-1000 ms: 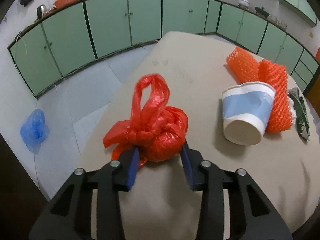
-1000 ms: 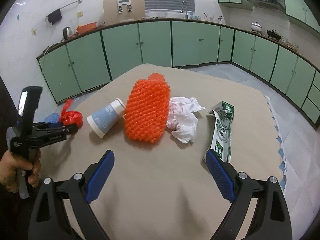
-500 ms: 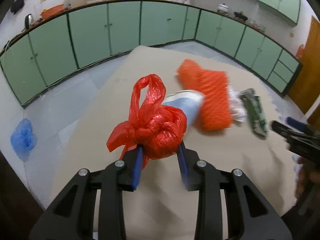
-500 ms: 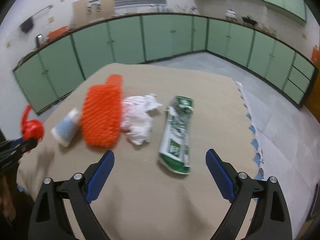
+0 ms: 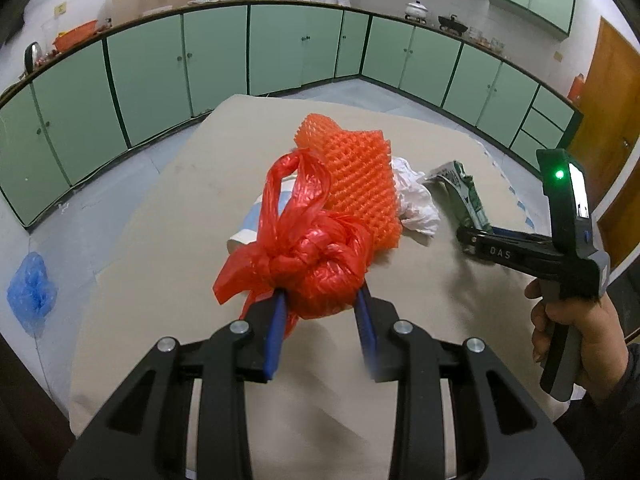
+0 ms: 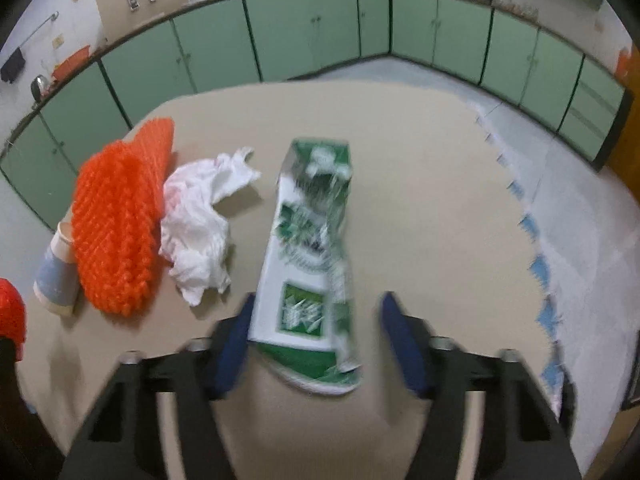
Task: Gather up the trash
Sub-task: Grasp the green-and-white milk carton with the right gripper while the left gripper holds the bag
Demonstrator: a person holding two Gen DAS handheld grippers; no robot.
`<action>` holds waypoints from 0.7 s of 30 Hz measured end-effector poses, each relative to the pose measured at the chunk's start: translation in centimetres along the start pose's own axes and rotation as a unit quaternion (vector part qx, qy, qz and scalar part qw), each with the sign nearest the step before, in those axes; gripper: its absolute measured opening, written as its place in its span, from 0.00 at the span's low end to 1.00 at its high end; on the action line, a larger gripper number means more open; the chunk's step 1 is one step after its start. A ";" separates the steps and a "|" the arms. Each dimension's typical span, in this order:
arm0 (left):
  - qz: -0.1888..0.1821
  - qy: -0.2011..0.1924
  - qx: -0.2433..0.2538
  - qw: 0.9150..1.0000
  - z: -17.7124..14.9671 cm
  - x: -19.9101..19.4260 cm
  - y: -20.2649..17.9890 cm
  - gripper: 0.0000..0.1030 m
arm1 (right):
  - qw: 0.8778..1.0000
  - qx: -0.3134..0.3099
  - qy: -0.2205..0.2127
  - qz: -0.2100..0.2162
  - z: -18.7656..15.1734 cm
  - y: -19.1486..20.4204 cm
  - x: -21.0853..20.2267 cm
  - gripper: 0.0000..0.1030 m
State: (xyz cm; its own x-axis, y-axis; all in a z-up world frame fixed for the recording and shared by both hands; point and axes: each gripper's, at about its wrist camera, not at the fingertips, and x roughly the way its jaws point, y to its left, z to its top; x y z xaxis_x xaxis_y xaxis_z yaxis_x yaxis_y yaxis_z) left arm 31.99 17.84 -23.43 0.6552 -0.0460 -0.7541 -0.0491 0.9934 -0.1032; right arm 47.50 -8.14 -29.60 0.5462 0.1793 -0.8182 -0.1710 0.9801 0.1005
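Note:
My left gripper point(image 5: 322, 304) is shut on a knotted red plastic bag point(image 5: 316, 264) and holds it above the beige table point(image 5: 168, 264). My right gripper point(image 6: 316, 320) is open, its blue pads either side of the near end of a flattened green and white carton point(image 6: 308, 248) lying on the table; the view is blurred. The carton point(image 5: 464, 196) and the right gripper point(image 5: 472, 238) also show in the left wrist view. An orange foam net point(image 6: 120, 216), a crumpled white tissue point(image 6: 200, 224) and a paper cup point(image 6: 56, 276) lie to the left.
The table edge drops to a grey floor on all sides. A blue bag point(image 5: 30, 292) lies on the floor at the left. Green cabinets point(image 5: 280, 48) line the far walls. Blue-edged floor mats point(image 6: 540, 264) lie right of the table.
My left gripper has lifted the red bag and swung right. My right gripper has moved forward to the carton and its jaws have narrowed around it.

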 end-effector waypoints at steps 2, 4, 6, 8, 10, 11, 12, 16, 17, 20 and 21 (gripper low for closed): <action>0.000 0.002 0.001 1.000 -0.1 0.2 0.0 0.29 | 1.000 -0.001 -0.003 0.002 -0.2 -0.1 -0.4 0.44; 0.000 0.002 0.004 1.000 -0.1 0.1 -0.2 0.29 | 1.000 0.002 -0.008 0.006 -0.6 -0.5 -0.9 0.43; -0.001 0.003 0.005 1.000 0.0 0.1 -0.2 0.29 | 1.000 0.004 -0.011 0.009 -0.9 -0.9 -1.6 0.43; -0.001 0.002 0.006 1.000 0.0 0.0 -0.4 0.29 | 1.000 0.007 -0.017 0.010 -1.3 -1.3 -2.4 0.43; 0.000 0.002 0.008 1.000 0.0 -0.2 -0.5 0.29 | 1.000 0.009 -0.022 0.011 -1.6 -1.6 -3.1 0.43; 0.000 0.002 0.009 1.000 0.0 -0.3 -0.6 0.29 | 1.000 0.010 -0.025 0.012 -1.6 -1.7 -3.5 0.43; 0.000 0.002 0.011 1.000 0.0 -0.3 -0.7 0.29 | 0.999 0.012 -0.028 0.014 -1.8 -2.0 -4.0 0.43; -0.001 0.002 0.019 1.000 -0.1 -0.7 -1.4 0.29 | 0.999 0.014 -0.040 0.018 -2.2 -1.8 -5.9 0.42; -0.003 0.002 0.021 1.000 -0.1 -0.8 -1.7 0.29 | 0.999 0.015 -0.044 0.019 -2.4 -1.8 -6.6 0.42; -0.005 0.000 0.029 1.000 -0.2 -1.3 -2.5 0.29 | 0.998 0.019 -0.054 0.023 -3.0 -2.5 -8.3 0.42; -0.007 0.000 0.031 0.999 -0.2 -1.4 -2.6 0.29 | 0.998 0.020 -0.057 0.024 -3.1 -2.7 -8.6 0.42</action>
State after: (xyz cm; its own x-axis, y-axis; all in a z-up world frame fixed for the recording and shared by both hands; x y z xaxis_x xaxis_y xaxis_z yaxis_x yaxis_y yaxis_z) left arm 31.07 15.28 -22.22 0.6559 -0.0596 -0.7525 0.0068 0.9973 -0.0731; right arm 40.73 -12.57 -24.55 0.6279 0.2328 -0.7427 -0.1673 0.9723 0.1633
